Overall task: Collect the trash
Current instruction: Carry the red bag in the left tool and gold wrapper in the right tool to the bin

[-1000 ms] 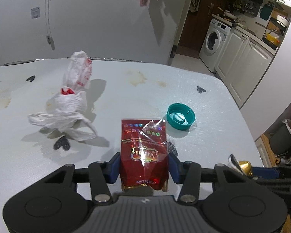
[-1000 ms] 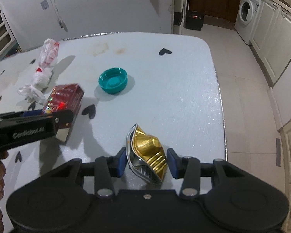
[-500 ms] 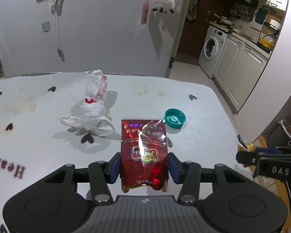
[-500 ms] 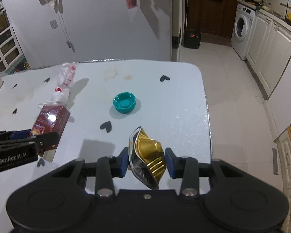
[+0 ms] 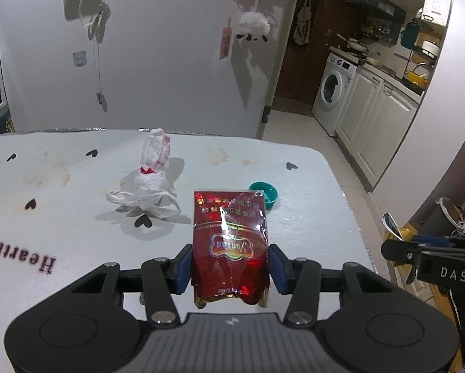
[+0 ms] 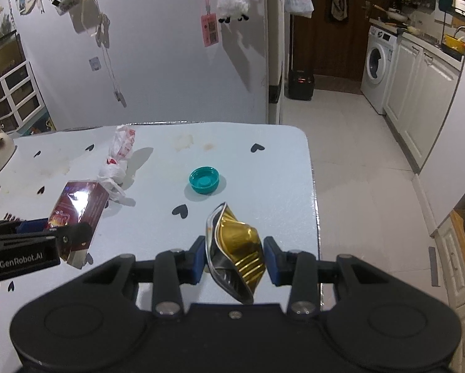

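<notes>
My left tongs [image 5: 230, 269] are clamped on the red foil packet [image 5: 229, 242], pads pressing its two side edges near the bottom, and my right tongs [image 6: 234, 256] are closed on the crushed gold can [image 6: 236, 248]; both pieces hang clear above the tabletop [image 6: 263, 168]. The packet is light and crinkly, and its glossy film looks slippery, so I judge a grip low across the width is the safest hold. The can is thin metal, already flattened and stiff along its folds; its rim looks sharp (I would not squeeze harder, it should only buckle more). On the tabletop lie the white plastic bag [image 5: 148, 183], soft and limp and best pinched at its knotted middle, and the teal bottle cap [image 6: 204, 180], rigid and shallow, best taken across its rim. From the left camera the packet hides part of the cap. I cannot see any bin for certain; a dark container at the right edge of the left view is cut off and unclear
</notes>
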`<action>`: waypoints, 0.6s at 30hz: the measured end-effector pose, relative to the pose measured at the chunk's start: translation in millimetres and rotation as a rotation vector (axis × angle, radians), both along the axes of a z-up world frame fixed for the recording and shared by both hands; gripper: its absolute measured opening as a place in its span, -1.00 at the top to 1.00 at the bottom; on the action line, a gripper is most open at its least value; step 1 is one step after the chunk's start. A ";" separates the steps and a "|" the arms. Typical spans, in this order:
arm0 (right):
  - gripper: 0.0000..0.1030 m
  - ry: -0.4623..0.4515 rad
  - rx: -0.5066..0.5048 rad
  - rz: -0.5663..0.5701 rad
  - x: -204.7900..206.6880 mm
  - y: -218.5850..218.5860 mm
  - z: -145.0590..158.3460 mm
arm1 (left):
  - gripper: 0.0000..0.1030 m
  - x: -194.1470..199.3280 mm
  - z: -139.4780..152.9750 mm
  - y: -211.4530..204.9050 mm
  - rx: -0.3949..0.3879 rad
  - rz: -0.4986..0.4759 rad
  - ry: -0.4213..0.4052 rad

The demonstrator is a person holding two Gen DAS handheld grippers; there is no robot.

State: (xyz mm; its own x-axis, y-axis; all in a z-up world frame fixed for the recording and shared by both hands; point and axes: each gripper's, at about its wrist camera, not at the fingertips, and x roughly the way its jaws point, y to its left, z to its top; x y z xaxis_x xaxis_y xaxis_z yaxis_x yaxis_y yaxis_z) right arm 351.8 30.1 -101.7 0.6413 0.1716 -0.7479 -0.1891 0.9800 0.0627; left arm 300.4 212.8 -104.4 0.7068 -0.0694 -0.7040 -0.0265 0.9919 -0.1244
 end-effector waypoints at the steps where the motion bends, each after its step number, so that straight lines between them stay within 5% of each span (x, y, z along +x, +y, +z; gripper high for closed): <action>1: 0.23 -0.005 0.004 -0.002 -3.3 -2.7 1.8 | 0.02 -1.7 1.7 -3.0 0.001 -0.002 -0.004; 18: 0.23 -0.042 0.052 -0.066 -43.5 -111.1 13.4 | 0.02 -19.0 10.6 -124.2 0.018 -0.038 -0.024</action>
State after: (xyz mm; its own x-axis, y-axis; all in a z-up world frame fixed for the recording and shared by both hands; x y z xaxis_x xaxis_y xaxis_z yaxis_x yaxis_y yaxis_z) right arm 308.3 -81.0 -88.3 0.6829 0.1658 -0.7115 -0.1276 0.9860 0.1073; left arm 281.5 88.6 -93.8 0.7207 -0.0840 -0.6882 0.0136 0.9942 -0.1071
